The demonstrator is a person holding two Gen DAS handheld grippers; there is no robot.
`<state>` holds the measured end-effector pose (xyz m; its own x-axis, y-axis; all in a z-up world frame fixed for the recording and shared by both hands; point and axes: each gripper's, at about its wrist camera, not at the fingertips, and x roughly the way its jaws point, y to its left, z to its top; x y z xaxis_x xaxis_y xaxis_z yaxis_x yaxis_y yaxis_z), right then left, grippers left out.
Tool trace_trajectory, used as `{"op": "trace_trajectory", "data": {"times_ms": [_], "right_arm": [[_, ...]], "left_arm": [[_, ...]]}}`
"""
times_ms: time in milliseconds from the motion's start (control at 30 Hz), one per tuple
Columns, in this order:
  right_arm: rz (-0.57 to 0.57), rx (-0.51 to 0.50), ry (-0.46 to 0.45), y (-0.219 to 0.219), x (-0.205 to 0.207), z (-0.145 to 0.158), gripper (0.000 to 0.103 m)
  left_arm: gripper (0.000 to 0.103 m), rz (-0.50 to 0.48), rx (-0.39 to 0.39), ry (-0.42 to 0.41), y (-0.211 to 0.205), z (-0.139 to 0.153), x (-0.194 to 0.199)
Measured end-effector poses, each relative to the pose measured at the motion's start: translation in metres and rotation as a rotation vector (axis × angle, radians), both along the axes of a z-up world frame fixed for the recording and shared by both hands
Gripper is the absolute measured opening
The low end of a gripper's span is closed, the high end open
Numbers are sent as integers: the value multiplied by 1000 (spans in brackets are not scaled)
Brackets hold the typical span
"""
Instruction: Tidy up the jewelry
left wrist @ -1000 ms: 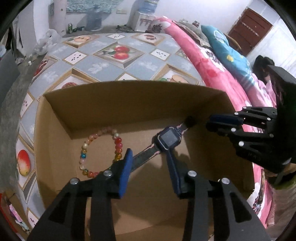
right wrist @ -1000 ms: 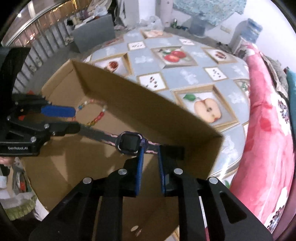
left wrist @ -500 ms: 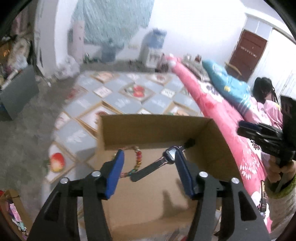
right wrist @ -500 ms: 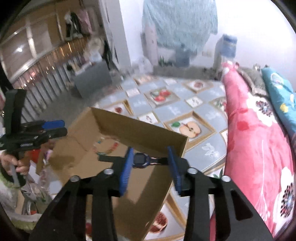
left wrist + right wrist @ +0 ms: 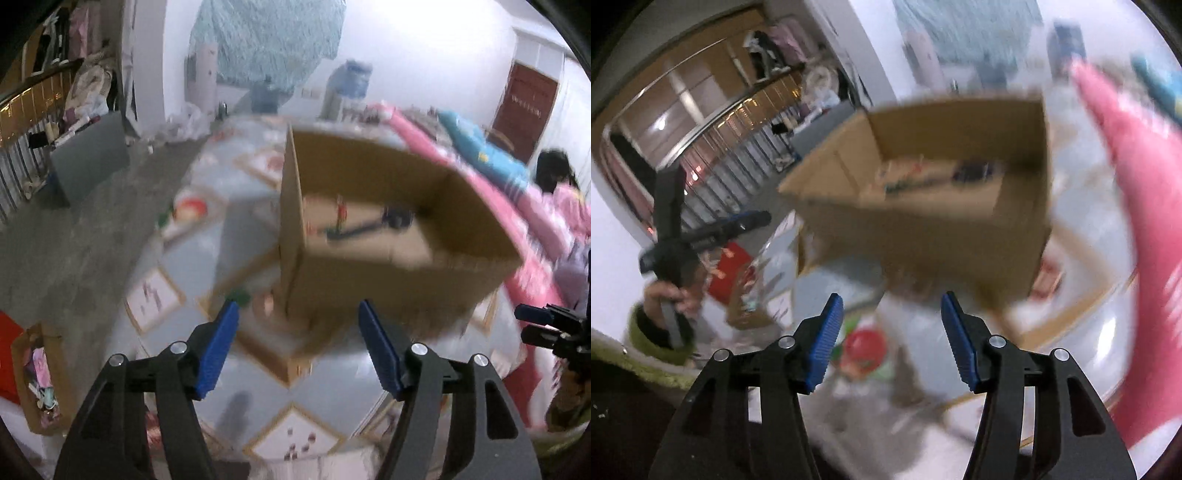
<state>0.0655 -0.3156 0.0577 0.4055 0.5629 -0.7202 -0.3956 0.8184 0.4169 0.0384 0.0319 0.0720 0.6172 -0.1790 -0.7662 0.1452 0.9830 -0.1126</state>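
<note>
Both frames blurred by motion. Left gripper (image 5: 298,345) low in its own view, blue pads (image 5: 218,350) spread wide, jaws opening, nothing between them but the patterned tablecloth (image 5: 177,254) and the near corner of the cardboard box (image 5: 399,284) beyond. Right gripper (image 5: 891,334) likewise released, jaws opening, blue pads (image 5: 823,341) apart with no object in the gap, only blurred table and box behind.

Open-topped box standing on the round table, well ahead of both sets of fingertips. Inside, on the box floor: a dark wristwatch (image 5: 395,218) with its strap stretched toward the left wall, and just beside it a beaded bracelet (image 5: 341,216), seen as a smear of red and green beads. Same contents visible from the right wrist, too blurred to separate cleanly: a dark patch for the watch (image 5: 973,170), coloured specks for the bracelet (image 5: 905,173).

From the right wrist, left gripper (image 5: 713,232) held up at the far left in a hand (image 5: 670,295) with a green sleeve cuff. From the left wrist, right gripper tips (image 5: 535,325) at the far right edge. Pink bedding (image 5: 417,133) behind the table
</note>
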Motion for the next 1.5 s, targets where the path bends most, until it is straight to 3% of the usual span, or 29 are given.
{"op": "trace_trajectory", "data": {"times_ms": [67,167,333,500,633,767,833,1033,1500], "right_arm": [[-11,1,54,9,-4,-18,41],[-8,-13,95,24,-7,-36,34],[3,21,124,38,-5,-41,31],[12,22,120,41,-5,-40,31],[13,13,109,44,-6,-40,31],[17,-1,96,49,-5,-41,30],[15,-5,97,49,-5,-41,30],[-15,-28,77,43,-3,-40,29],[-147,-233,-4,21,-11,-40,33]], "left_arm": [[52,-20,24,23,-8,-19,-6],[35,-54,92,46,-20,-41,-9],[20,-92,161,49,-29,-58,-8],[20,-108,189,93,-33,-74,1],[20,-109,187,83,-34,-74,3],[11,-125,194,63,-37,-75,1],[11,-138,223,44,-42,-77,-2],[10,-192,210,20,-66,-78,-14],[10,-334,194,-10,-124,-78,-22]]}}
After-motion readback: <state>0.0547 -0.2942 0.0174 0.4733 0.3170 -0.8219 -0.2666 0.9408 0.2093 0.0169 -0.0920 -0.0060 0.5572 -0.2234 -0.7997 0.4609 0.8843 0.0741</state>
